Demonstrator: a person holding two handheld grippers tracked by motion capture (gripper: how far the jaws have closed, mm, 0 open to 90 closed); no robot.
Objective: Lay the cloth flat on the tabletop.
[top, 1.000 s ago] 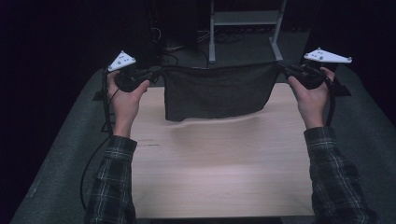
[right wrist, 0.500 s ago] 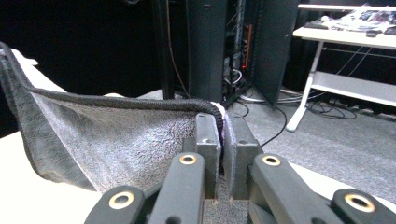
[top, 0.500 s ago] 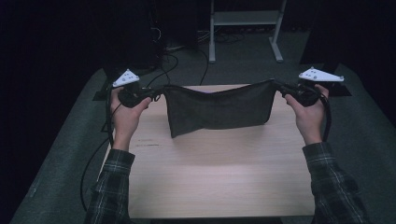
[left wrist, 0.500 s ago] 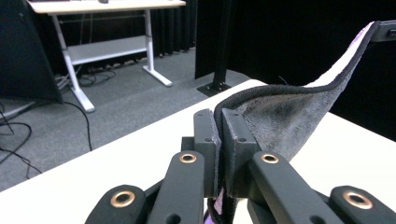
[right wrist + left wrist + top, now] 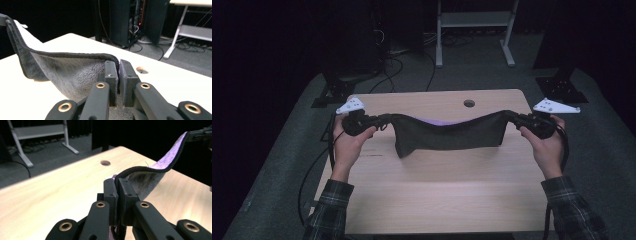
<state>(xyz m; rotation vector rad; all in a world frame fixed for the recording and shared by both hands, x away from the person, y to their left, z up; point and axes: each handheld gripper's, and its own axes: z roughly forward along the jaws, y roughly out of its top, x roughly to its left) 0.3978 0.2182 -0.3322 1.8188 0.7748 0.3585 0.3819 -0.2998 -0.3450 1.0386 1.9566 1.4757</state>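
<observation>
**Dark cloth held stretched over the tabletop**

The left gripper (image 5: pixel 384 120) and right gripper (image 5: pixel 512 118) each pinch a top corner of the dark cloth (image 5: pixel 447 134). It sags between them, just this side of the tabletop's hole (image 5: pixel 469 103), its lower edge touching the tabletop (image 5: pixel 437 195).

My left gripper (image 5: pixel 384 120) sits at middle left, jaws pinched tight. My right gripper (image 5: pixel 512 117) at middle right is pinched tight too. My arms reach up from the bottom corners.

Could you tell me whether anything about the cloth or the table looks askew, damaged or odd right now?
Nothing stands out. The dark cloth hangs between the left gripper and right gripper, each shut on a top corner; it sags mid-edge, with no tears or spills visible on the table.
</observation>
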